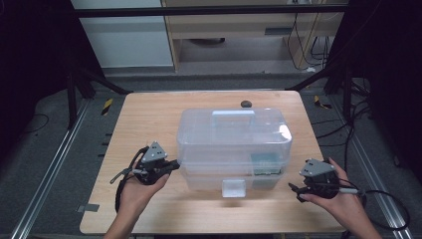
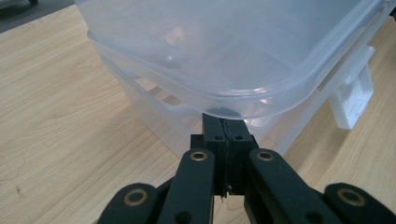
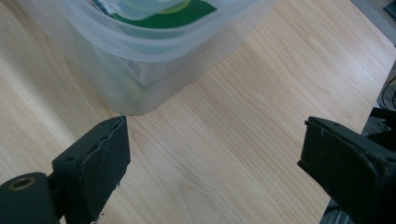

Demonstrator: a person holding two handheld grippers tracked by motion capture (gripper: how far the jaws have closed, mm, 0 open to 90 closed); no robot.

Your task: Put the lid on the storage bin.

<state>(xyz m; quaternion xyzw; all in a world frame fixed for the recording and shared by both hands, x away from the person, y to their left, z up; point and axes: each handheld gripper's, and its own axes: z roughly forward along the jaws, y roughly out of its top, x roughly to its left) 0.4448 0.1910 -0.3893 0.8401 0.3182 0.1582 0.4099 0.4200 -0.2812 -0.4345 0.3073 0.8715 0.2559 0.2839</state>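
Clear storage box (image 1: 234,144) sits between closed left tongs (image 1: 171,165) and wide-apart right tongs (image 1: 294,191).

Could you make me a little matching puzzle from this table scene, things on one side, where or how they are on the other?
Things:
1. clear plastic storage box with lid
2. left gripper
3. right gripper
4. small dark round object

States or places:
A. jaws wide apart over bare wood
B. at the table's far edge, behind the box
C. jaws pressed together, tips at the box's corner
D. middle of the light wooden table

Pairs: 1-D, 2-C, 3-A, 4-B
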